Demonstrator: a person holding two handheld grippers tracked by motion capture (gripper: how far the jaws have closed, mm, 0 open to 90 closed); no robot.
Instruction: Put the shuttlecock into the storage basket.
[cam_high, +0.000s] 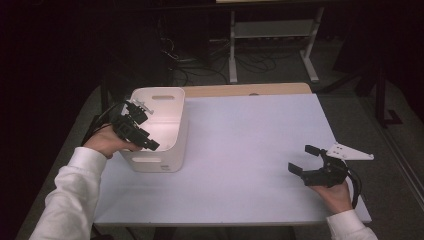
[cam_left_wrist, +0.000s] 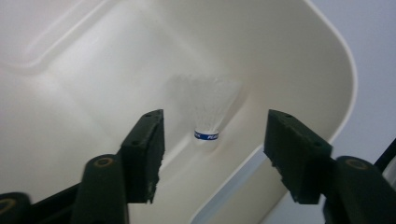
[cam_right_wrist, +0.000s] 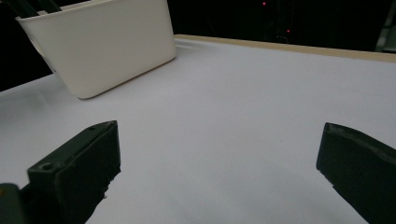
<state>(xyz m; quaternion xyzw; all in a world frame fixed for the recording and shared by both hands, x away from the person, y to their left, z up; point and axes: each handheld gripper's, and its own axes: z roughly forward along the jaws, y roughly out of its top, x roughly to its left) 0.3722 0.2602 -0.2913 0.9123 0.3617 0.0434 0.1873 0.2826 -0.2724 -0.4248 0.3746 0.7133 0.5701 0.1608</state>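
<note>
Left claw (cam_high: 141, 131) hangs over the near-left rim of the white bin (cam_high: 175, 125), jaws parted, nothing between them. In the left gripper view the shuttlecock (cam_left_wrist: 211, 112) lies on the bin floor, straight ahead of and below the claw (cam_left_wrist: 212, 154), between the lines of the two jaws but clear of both. Its long axis runs away from the claw: blue-banded cork end nearer, feather skirt toward the far wall. Judgement: it looks just dropped in; left hand is by far the nearer.

Right claw (cam_high: 306, 159) rests over the table's (cam_high: 250, 150) near-right corner, jaws wide, empty, well apart from the bin. Table white, bare; wooden strip at far edge. Room dark, cables and a stand behind.
</note>
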